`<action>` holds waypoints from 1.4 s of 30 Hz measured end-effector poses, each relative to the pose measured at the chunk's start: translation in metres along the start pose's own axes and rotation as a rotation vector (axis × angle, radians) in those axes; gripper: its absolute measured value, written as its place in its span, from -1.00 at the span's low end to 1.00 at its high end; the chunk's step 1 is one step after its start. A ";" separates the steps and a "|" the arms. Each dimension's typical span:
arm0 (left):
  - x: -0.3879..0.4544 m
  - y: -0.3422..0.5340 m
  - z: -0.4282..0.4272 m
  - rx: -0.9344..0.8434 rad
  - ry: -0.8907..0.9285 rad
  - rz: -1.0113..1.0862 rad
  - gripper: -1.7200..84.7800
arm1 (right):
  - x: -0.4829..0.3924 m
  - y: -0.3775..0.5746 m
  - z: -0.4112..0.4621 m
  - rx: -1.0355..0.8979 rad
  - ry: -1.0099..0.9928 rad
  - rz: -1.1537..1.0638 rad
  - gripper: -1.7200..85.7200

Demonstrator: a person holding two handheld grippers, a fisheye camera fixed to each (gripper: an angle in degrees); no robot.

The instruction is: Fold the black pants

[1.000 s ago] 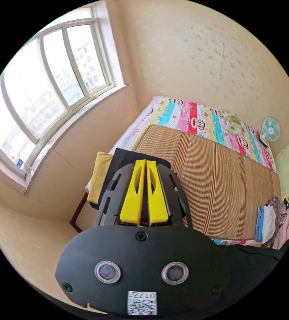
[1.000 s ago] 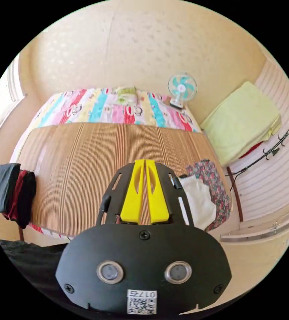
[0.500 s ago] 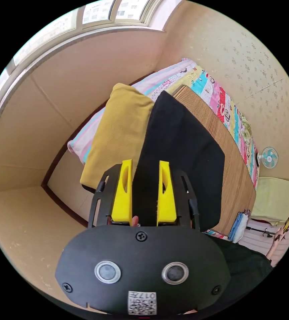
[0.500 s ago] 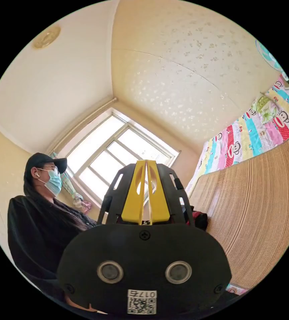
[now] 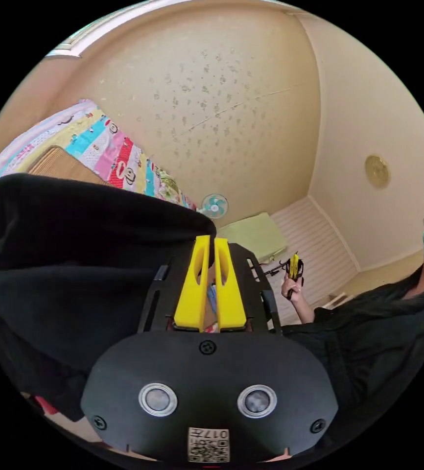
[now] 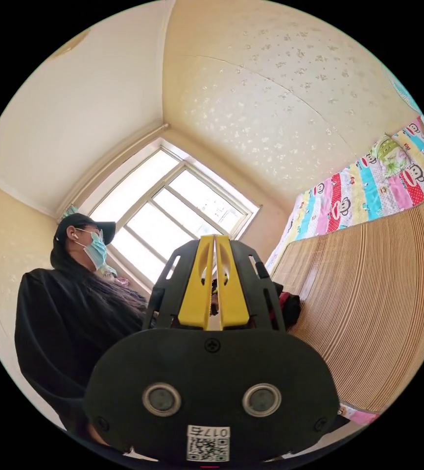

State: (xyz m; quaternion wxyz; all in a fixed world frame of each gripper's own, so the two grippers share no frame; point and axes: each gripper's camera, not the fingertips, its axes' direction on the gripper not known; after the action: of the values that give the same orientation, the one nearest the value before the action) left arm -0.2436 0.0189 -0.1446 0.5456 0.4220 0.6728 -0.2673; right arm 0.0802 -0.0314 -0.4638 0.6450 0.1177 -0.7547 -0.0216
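Note:
The black pants (image 5: 75, 274) bulge up large on the left of the left gripper view, and their upper edge runs right to the tips of my left gripper (image 5: 210, 240). Its yellow jaws stand pressed together on that edge of the cloth. My right gripper (image 6: 214, 240) is shut with nothing in it and points up toward the window (image 6: 182, 210). In the left gripper view the right gripper (image 5: 294, 267) appears small, held in the person's hand away from the pants.
The bed carries a bamboo mat (image 6: 378, 293) over a striped cartoon sheet (image 6: 368, 191). A dark and red clothes pile (image 6: 288, 306) lies at the mat's near end. The person in black (image 6: 75, 318) stands beside it. A small fan (image 5: 214, 205) and a folded green blanket (image 5: 251, 235) sit beyond.
My left jaws, open around the pants half a second ago, have closed on the cloth's edge. The left camera has swung toward the far wall and the person. The right view shifted slightly.

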 end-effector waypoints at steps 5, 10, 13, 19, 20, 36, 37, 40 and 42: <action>0.078 0.018 0.156 -0.465 0.133 0.257 -0.90 | 0.015 0.012 0.027 0.029 0.059 -0.073 -0.94; 0.096 0.104 0.202 -0.818 0.156 0.358 -0.85 | 0.063 0.023 0.087 -0.255 0.315 -0.004 -0.90; 0.055 0.107 0.162 -0.769 0.119 0.207 -0.85 | 0.111 0.047 0.155 -0.522 0.464 0.057 -0.83; -0.022 0.131 0.054 -0.514 0.036 -0.087 -0.87 | 0.227 0.122 0.320 -0.945 0.662 0.071 -0.71; -0.028 0.136 0.047 -0.506 0.021 -0.114 -0.87 | 0.249 0.132 0.347 -0.975 0.713 0.064 -0.69; -0.058 0.211 0.010 -0.275 -0.310 -0.401 -0.63 | 0.317 0.181 0.512 -1.036 0.180 0.052 -0.84; -0.061 0.211 0.013 -0.270 -0.337 -0.416 -0.59 | 0.303 0.179 0.502 -1.007 0.170 0.032 -0.84; -0.063 0.210 0.022 -0.276 -0.303 -0.386 -0.57 | 0.232 0.156 0.444 -0.815 0.116 -0.028 -0.84; -0.057 0.210 0.028 -0.293 -0.288 -0.357 -0.53 | 0.176 0.125 0.390 -0.631 0.109 -0.064 -0.85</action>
State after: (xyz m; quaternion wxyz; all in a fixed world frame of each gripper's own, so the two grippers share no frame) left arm -0.0460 0.0850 -0.0766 0.6352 0.1708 0.6837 -0.3163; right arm -0.3450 0.0068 -0.3351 0.6883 -0.0636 -0.6709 -0.2684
